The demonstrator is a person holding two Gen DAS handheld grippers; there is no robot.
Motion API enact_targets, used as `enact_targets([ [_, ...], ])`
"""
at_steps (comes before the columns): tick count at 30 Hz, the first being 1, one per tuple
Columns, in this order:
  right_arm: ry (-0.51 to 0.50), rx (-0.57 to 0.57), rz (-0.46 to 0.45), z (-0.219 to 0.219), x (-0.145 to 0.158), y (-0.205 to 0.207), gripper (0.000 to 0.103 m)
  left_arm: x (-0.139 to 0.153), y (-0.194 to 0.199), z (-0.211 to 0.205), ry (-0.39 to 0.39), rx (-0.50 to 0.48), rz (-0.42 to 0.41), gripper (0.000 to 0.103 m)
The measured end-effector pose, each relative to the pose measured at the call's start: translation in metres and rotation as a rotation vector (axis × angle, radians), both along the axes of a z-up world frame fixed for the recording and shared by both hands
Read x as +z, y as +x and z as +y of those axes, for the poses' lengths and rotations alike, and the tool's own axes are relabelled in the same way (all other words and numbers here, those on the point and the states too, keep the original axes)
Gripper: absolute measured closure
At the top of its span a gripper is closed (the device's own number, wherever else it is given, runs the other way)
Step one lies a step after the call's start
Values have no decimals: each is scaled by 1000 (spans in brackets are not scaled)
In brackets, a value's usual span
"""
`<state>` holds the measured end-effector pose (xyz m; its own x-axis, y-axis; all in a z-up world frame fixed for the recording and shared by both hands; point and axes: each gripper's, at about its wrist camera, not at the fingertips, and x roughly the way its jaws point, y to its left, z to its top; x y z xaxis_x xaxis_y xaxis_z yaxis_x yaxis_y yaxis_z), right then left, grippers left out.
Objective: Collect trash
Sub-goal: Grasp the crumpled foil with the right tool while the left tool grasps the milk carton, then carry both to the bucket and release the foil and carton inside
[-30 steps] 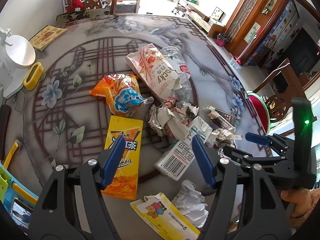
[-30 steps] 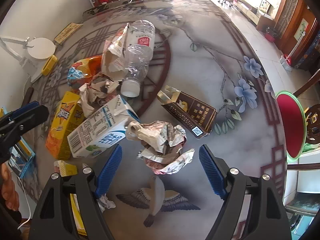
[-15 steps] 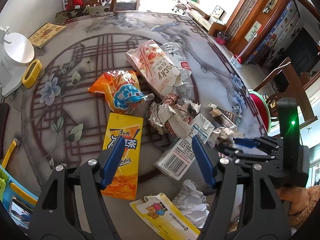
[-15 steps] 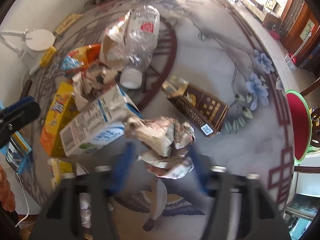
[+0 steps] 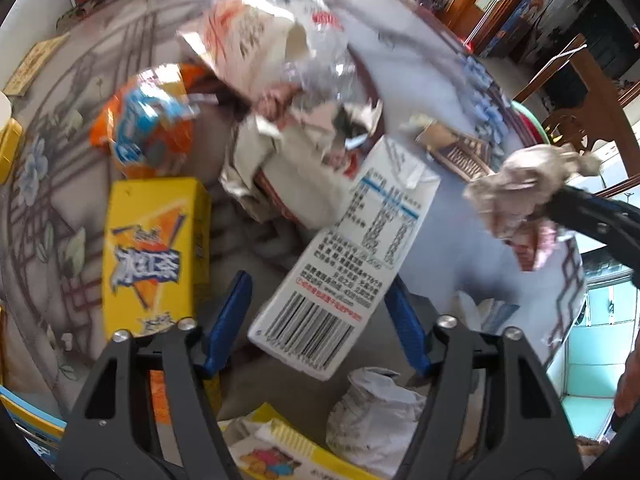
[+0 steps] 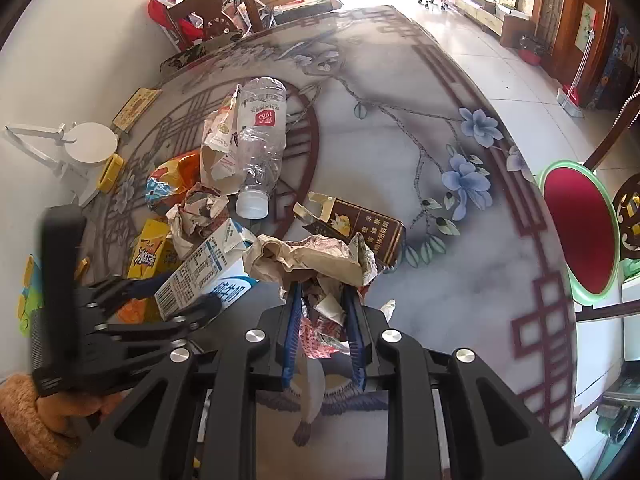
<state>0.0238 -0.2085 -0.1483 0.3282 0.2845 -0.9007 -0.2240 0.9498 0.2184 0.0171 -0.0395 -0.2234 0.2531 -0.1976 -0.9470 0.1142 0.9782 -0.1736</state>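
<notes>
Your right gripper [image 6: 325,320] is clenched on the crumpled paper wad [image 6: 308,260], just above the table [image 6: 460,280]. Your left gripper [image 5: 318,316] is closing around the milk carton [image 5: 344,264], pads seemingly not touching yet; blur hides this. An off-centre squeeze could skid the carton away.

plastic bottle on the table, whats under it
The plastic bottle lies on its side partly on a torn paper bag, cap end toward the crumpled wrapper. Whatever sits beneath the bag is covered.
</notes>
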Motion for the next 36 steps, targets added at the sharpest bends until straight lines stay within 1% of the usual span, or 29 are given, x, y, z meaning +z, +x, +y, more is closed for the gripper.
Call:
enact_targets([
  [1,1,0,-1,0,0,-3,81,0,-1,1,-11,5,4,52],
  [2,6,-2,-5,-2,2,-5,81,1,-1,1,-19,9,3,58],
  [7,28,-14,-34,-12,14,-12,81,28,-8,5,-64,28,-57,66],
  [12,52,-25,-61,-25,26,-10,81,63,-7,-11,-114,20,-127,66],
  [17,61,-39,-74,-47,35,-3,81,90,4,-31,-152,15,-180,66],
  [21,59,-64,-73,-75,35,5,81,96,14,-58,-164,6,-194,66],
  [26,59,-110,-69,-117,34,14,80,92,27,-93,-169,-6,-177,66],
  [31,60,-169,-62,-169,29,24,80,90,37,-130,-165,-30,-172,66],
  [36,47,-267,-43,-233,20,37,79,90,45,-165,-160,-42,-173,66],
])
